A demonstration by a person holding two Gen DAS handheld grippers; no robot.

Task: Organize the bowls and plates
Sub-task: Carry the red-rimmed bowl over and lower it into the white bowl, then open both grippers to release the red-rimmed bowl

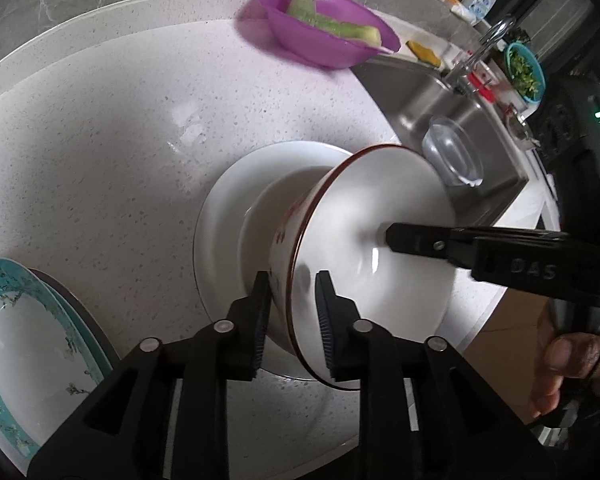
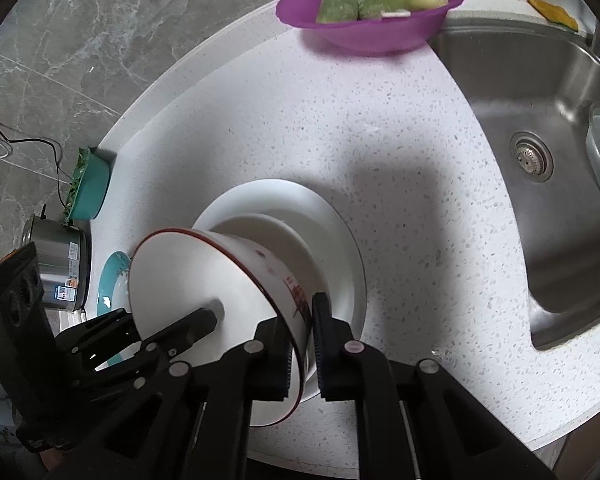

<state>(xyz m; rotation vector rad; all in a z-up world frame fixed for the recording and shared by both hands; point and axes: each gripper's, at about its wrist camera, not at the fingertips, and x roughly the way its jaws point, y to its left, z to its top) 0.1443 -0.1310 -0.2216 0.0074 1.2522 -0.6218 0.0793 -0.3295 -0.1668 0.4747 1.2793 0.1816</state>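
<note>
Left wrist view, left to right: teal-rimmed white floral plates [image 1: 28, 344], stacked at 8 o'clock on the speckled white stone countertop [image 1: 120, 140]. Plain white round plate [image 1: 220, 216] at centre. White bowl with a red rim and red floral print [image 1: 359, 248] sits on that plate, tilted, its mouth turned to 3 o'clock. Left gripper [image 1: 292, 316] at 6 o'clock straddles the bowl's near rim: one pad outside the wall, one inside, standing slightly apart, a gap visible at the inner pad; not pressing. Purple plastic bowl holding green vegetable pieces [image 1: 323, 32] at 12 o'clock. Stainless steel sink [image 1: 451, 128] at 2 o'clock, a clear container [image 1: 455, 152] inside it. Right gripper enters from 3 o'clock, one finger reaching into the bowl.

Right wrist view: stainless pot [image 2: 60, 264] at 9 o'clock, small teal bowl of greens [image 2: 92, 188] just above it. Right gripper [image 2: 301, 340] at 6 o'clock is clamped on the red-rimmed bowl's wall, pads pressing either side of the rim.
</note>
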